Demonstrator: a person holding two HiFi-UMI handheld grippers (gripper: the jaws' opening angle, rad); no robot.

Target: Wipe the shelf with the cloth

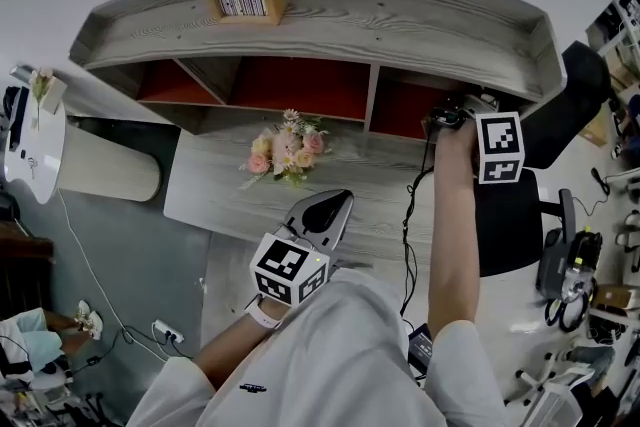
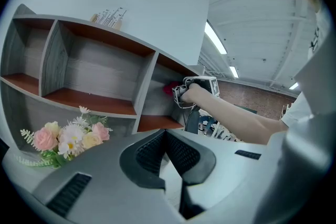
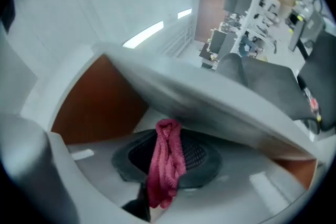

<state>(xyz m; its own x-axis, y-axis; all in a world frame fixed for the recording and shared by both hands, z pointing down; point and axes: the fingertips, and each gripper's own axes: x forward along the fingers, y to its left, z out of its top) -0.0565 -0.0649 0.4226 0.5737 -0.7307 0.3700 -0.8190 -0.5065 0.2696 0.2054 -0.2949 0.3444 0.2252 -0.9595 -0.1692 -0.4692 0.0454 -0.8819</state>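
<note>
- Two grippers in play at the grey shelf (image 1: 320,15), with three red-lined compartments across its front.
- Up at the right-hand compartment: right gripper (image 3: 169,161), arm stretched well forward, nose pushed into the opening.
- Jaws there pinched together on the pink cloth (image 3: 168,139), bunched into one upright fold and trailing back over the dark pads.
- Red compartment wall to the left of the cloth, grey shelf board slanting across just above it.
- Same cloth caught from the left gripper view as a dark pink scrap inside that right compartment, ahead of the gripping hand; touching the back wall or not, cannot tell.
- Down low, close to the body: left gripper (image 2: 166,139), over the grey wooden top (image 1: 215,190) below the shelf, well apart from the compartments.
- Jaws closed against each other at the tips, nothing between them.
- Just beyond that gripper, lying on the wooden top: bunch of pink, cream and white flowers (image 1: 287,153), in front of the middle compartment.
- On the shelf's top board, toward the left: small wooden box (image 1: 243,3) of white patterned cards, standing upright.
- Off to the right of the shelf: black chair (image 1: 520,205).
</note>
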